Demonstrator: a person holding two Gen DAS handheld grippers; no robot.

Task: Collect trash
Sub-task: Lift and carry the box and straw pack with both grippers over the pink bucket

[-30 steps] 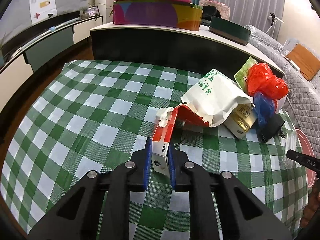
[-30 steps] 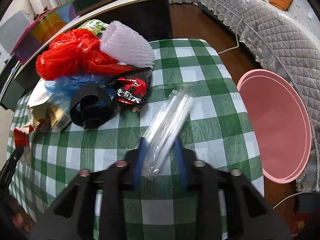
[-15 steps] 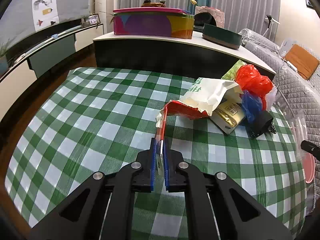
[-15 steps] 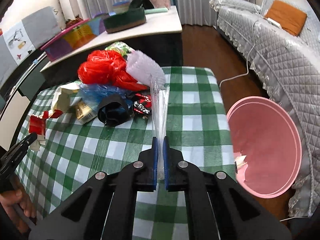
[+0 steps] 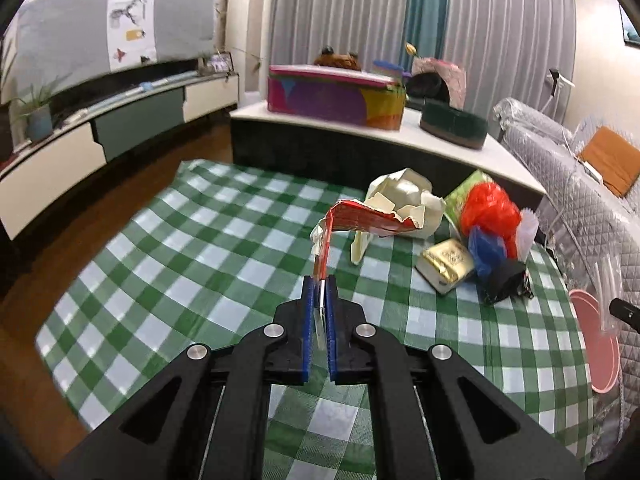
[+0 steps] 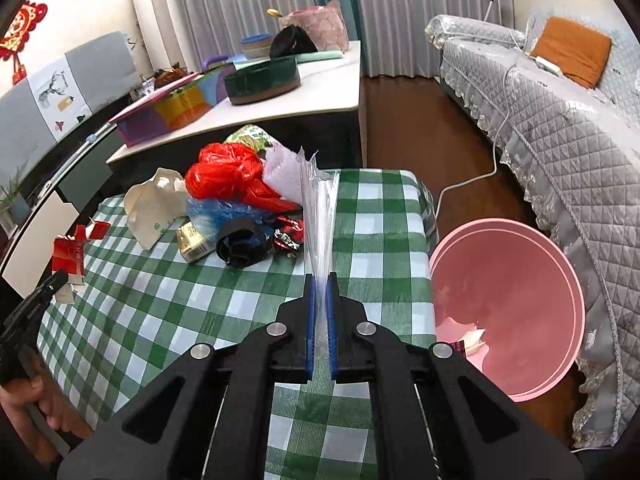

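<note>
A torn red carton [image 5: 362, 218] is pinched in the closed left gripper [image 5: 319, 308] above the checked table [image 5: 200, 248]; a clear plastic wrapper [image 6: 318, 216] is clamped upright in the closed right gripper [image 6: 319, 304]; white scraps [image 6: 474, 336] are seen inside the pink bin [image 6: 516, 304] beside the table; the remaining trash pile [image 6: 236, 208] is left on the cloth.

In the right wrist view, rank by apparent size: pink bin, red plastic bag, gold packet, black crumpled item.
1. pink bin, though it sits nearer the camera
2. red plastic bag
3. black crumpled item and gold packet: too alike to rank
</note>
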